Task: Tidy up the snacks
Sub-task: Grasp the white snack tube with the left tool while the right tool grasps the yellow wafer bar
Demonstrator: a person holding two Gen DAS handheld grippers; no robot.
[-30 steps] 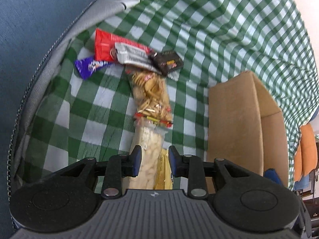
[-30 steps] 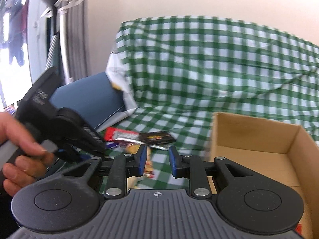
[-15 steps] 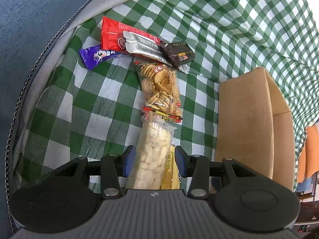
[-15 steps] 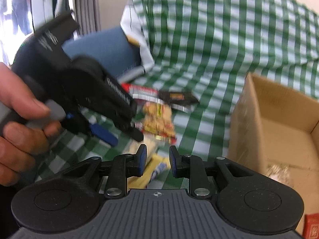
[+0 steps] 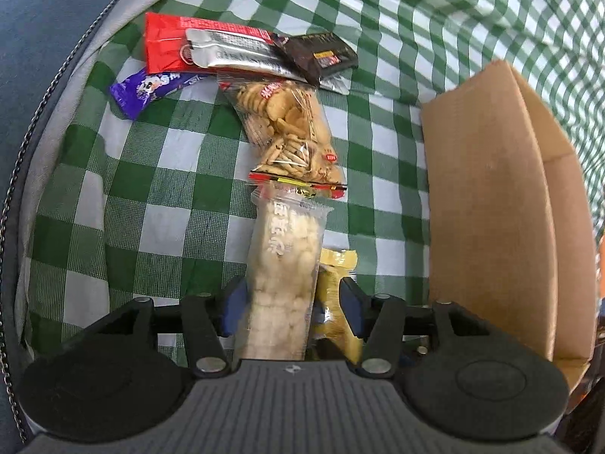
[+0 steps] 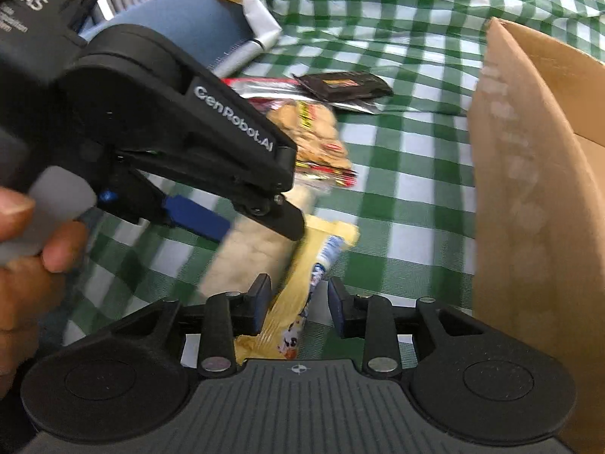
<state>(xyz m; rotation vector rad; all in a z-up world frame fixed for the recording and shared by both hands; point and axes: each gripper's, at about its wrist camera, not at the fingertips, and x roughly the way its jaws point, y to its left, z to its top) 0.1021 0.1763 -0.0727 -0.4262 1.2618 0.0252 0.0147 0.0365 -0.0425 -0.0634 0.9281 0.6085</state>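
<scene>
Snacks lie in a row on the green checked cloth [image 5: 159, 227]. My left gripper [image 5: 293, 306] points down over a clear bag of white puffs [image 5: 283, 257]; its jaws are opening, and the bag and part of a yellow packet [image 5: 336, 280] lie between them. My right gripper [image 6: 298, 304] hangs low over the same yellow packet [image 6: 295, 295], jaws opening, the packet between them and unpressed. The left gripper [image 6: 245, 227] shows in the right wrist view, held by a hand [image 6: 22, 265]. Beyond lie a biscuit bag [image 5: 291, 132] and red [image 5: 166, 41], silver [image 5: 234, 53], dark brown [image 5: 321, 55] and purple [image 5: 147, 87] packets.
An open cardboard box [image 5: 487, 208] stands to the right of the snacks, its near wall [image 6: 529, 189] close beside my right gripper. A blue padded seat [image 5: 38, 38] with a grey edge borders the cloth on the left.
Both grippers have sunk towards the snacks. The left jaws have spread wide around the puff bag. The right gripper tipped down over the yellow packet and its jaws widened.
</scene>
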